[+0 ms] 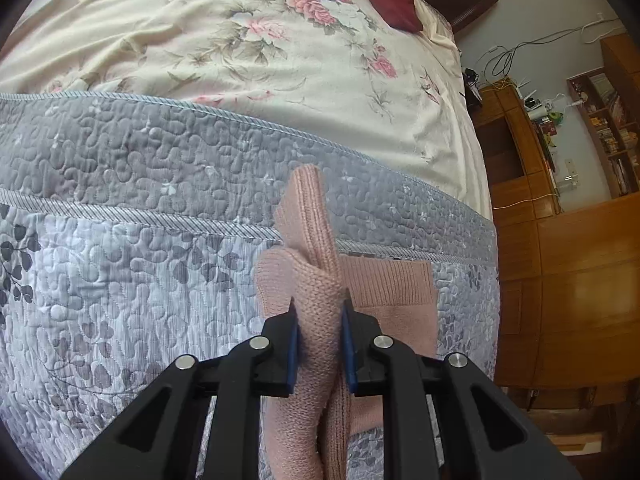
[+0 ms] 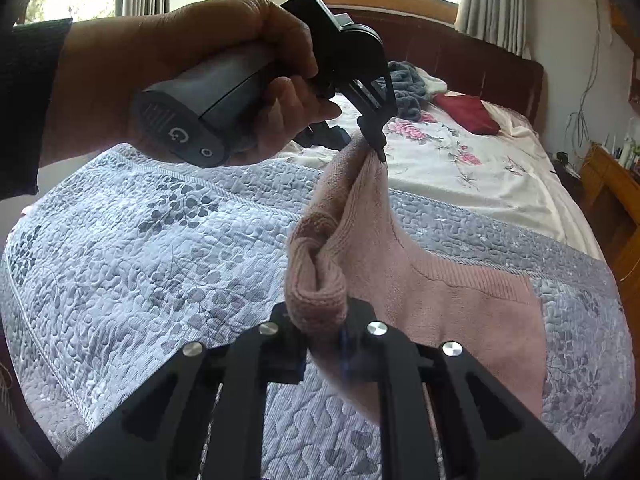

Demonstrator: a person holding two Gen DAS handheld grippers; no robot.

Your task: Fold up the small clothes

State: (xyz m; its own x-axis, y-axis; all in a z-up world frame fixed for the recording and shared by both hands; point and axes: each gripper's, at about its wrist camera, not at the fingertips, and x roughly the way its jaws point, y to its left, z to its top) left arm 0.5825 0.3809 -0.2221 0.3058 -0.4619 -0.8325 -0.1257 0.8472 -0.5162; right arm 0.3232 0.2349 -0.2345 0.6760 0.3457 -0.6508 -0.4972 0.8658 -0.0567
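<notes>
The left tool [image 1: 319, 316] is closing its blue pads on a bunched fold of the pink knit [image 1: 316, 304], which fills the narrow gap between them. In the right wrist view the same left tool [image 2: 376, 148] is gripped by a hand [image 2: 224, 80] in a dark sleeve [image 2: 32, 104] and is lifting a corner of the pink knit [image 2: 420, 280] off the quilt [image 2: 140, 248]. The right tool [image 2: 322, 332] is also pinching the knit: a rolled edge is bulging out above its nearly closed fingers, and the fabric is hanging taut between the two tools. The ribbed hem of the knit is lying flat on the grey quilt [image 1: 120, 260], near the bed's right edge. Beyond the quilt a floral sheet [image 1: 240, 52] is covering the bed toward the headboard [image 2: 480, 60], where a red cushion [image 2: 466, 114] and a grey heap of cloth [image 2: 408, 84] are lying.
</notes>
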